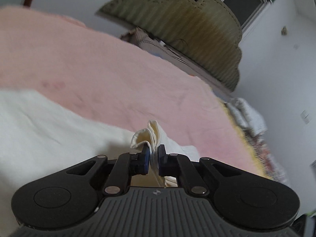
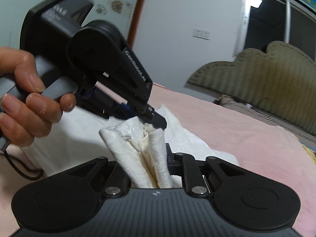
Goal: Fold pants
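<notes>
The white pants (image 1: 49, 130) lie on a pink bedsheet (image 1: 98, 69). In the left wrist view my left gripper (image 1: 153, 154) is shut on a folded edge of the pants, and a small fold of cloth sticks up past the blue pads. In the right wrist view my right gripper (image 2: 152, 158) is shut on a thick bunch of the same pants (image 2: 187, 138); the cloth hides its left finger. Just above that bunch, the left gripper (image 2: 157, 122), held by a person's hand (image 2: 25, 90), pinches the top of the cloth. Both grips sit close together, lifted off the bed.
An olive padded headboard (image 1: 187, 29) stands at the far end of the bed, with a cardboard box (image 1: 158, 45) in front of it. A dark window (image 2: 276, 23) and wall switches (image 2: 201, 33) are behind. A black cable (image 2: 19, 167) trails under the hand.
</notes>
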Tool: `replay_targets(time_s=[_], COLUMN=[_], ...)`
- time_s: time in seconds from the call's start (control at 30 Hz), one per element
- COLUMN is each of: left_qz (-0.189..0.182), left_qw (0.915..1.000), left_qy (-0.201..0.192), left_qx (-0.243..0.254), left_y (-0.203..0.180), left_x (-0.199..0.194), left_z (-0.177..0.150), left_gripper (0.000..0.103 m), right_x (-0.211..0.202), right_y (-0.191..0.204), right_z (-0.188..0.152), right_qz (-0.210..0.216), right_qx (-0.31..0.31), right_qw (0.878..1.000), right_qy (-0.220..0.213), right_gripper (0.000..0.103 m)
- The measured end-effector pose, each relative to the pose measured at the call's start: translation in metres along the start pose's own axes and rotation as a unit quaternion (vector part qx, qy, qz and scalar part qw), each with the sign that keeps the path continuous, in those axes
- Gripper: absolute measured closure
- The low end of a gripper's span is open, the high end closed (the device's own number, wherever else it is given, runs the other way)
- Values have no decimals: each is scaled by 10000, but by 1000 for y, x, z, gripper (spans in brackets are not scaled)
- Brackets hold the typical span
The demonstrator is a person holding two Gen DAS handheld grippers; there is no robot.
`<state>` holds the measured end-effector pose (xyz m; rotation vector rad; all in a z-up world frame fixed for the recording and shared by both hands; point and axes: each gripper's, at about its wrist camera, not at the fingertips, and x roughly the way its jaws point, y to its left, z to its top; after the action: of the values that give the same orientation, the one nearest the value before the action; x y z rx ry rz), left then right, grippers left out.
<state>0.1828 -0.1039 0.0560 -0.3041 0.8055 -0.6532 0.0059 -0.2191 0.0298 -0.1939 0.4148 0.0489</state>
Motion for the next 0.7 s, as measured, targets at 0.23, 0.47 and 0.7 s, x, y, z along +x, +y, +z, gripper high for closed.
replay_targets(time_s=[0.23, 0.47, 0.7], left_qz=[1194, 1971, 2862], left_qw=[9873, 9800, 9509], left_qy=[-143, 35, -394], left_qx=[1034, 282, 1109], left_y=[21, 68, 68], left_x=[-5, -26, -85], left_z=[1, -4, -29], left_gripper=[90, 52, 19], right_x=[49, 78, 2], right_y=[37, 54, 21], right_z=[18, 10, -5], right_qz=[493, 531, 1505], right_qx=[-16, 48, 533], right_qw=[9985, 9951, 9870], right_qy=[223, 836, 175], right_gripper=[90, 61, 35])
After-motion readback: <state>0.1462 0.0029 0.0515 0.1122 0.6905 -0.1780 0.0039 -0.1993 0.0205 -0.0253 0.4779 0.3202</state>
